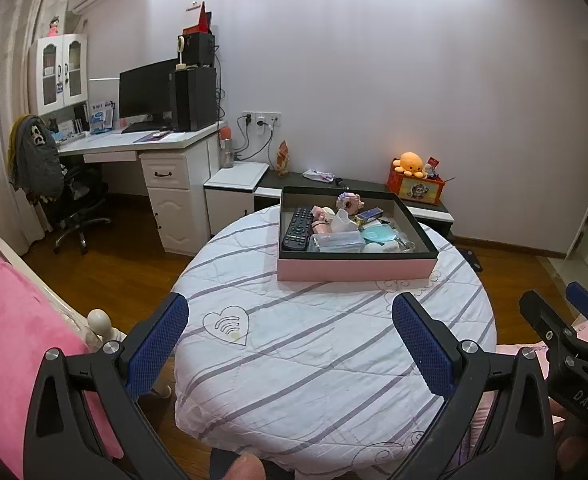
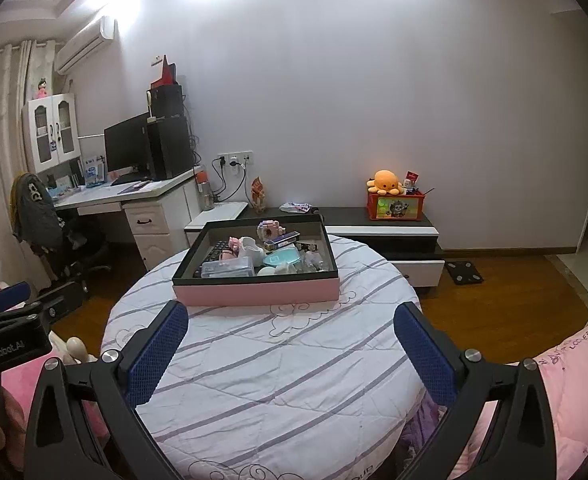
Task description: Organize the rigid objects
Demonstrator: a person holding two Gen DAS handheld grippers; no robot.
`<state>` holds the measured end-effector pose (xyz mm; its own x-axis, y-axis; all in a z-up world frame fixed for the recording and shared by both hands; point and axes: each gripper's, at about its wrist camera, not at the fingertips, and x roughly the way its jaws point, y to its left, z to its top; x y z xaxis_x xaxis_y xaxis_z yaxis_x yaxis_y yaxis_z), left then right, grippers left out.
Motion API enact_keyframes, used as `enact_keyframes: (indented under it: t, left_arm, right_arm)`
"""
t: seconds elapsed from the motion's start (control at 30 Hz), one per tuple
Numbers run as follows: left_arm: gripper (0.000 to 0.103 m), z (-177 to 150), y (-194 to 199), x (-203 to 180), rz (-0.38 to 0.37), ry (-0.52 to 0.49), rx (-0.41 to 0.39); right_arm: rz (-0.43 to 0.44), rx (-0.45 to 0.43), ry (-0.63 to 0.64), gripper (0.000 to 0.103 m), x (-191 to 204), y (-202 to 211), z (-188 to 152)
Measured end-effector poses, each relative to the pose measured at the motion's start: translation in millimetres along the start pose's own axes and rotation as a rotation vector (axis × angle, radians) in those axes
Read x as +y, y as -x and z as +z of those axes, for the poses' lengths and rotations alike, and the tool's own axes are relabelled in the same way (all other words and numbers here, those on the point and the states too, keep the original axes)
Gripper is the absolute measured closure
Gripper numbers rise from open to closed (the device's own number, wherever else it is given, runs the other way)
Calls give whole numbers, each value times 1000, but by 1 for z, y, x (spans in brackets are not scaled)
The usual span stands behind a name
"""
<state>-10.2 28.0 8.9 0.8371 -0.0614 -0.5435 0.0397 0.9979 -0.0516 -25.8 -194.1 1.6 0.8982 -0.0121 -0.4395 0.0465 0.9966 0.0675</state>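
Observation:
A shallow pink box with a dark inside (image 1: 355, 269) (image 2: 254, 294) sits at the far side of a round table under a white striped cloth (image 1: 313, 360) (image 2: 278, 368). It holds a black remote (image 1: 297, 229), a clear plastic case (image 1: 339, 241) (image 2: 228, 269), a teal round lid (image 1: 378, 234) (image 2: 281, 259), a white cup (image 2: 252, 249), a purple carton (image 1: 369, 214) (image 2: 282, 239) and a pink block figure (image 1: 349, 200) (image 2: 269, 229). My left gripper (image 1: 290, 320) and my right gripper (image 2: 292, 328) hang open and empty above the near half of the table, well short of the box.
Pink bedding (image 1: 10, 320) (image 2: 573, 380) lies on both sides of the table. Behind it runs a low black and white cabinet (image 2: 381, 226) with an orange toy box (image 2: 395, 205). A white desk (image 1: 134, 144), a monitor and an office chair (image 1: 66, 196) stand at the far left.

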Motion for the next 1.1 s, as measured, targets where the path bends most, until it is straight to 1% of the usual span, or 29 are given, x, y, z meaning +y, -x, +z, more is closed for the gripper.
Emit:
enact_keyframes:
  t: [0.17, 0.47, 0.83, 0.93, 1.03, 1.1]
  left_arm:
    - [0, 0, -2, 1, 9, 1, -3]
    - [0, 1, 0, 8, 37, 37, -43]
    - [0, -2, 2, 3, 58, 15, -61]
    - [0, -2, 3, 4, 50, 16, -62]
    - [0, -1, 5, 5, 22, 24, -63]
    - [0, -2, 6, 5, 24, 24, -65]
  right_arm:
    - [-2, 4, 7, 0, 3, -1, 0]
    - [-11, 4, 11, 0, 5, -2, 2]
    - [-16, 4, 11, 0, 7, -3, 3]
    - [-16, 3, 11, 0, 8, -3, 3]
    - [-16, 3, 11, 0, 9, -3, 4]
    - [-15, 4, 10, 0, 9, -2, 4]
